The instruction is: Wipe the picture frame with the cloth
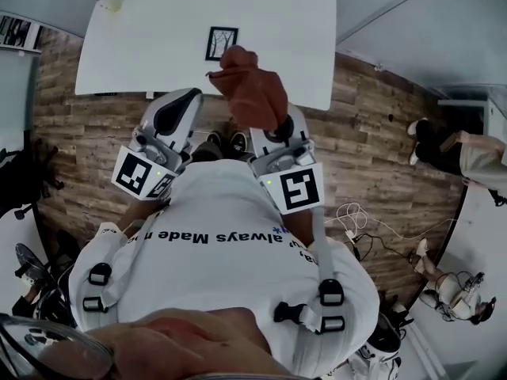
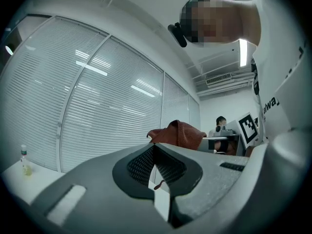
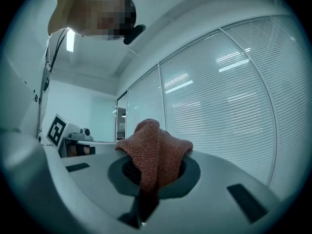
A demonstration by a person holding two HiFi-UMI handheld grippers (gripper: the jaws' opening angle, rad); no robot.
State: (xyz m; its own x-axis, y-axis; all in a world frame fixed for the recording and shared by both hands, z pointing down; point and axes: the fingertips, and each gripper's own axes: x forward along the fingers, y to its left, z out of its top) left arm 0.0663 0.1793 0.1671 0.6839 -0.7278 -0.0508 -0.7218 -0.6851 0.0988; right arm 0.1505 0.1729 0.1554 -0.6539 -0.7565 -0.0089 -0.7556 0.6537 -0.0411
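Cloth (image 3: 152, 152), rust-red, sits pinched in my right gripper (image 3: 148, 174), whose jaws are closed on it (its folds bury their tips). My left gripper (image 2: 155, 165) has its jaws together, holding nothing. Well ahead of both, the picture frame (image 1: 221, 43) lies on the white table (image 1: 277, 22), too small to make out its print.

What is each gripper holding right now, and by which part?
The right gripper pinches the reddish-brown knitted cloth by a gathered fold; the left gripper is shut, empty.
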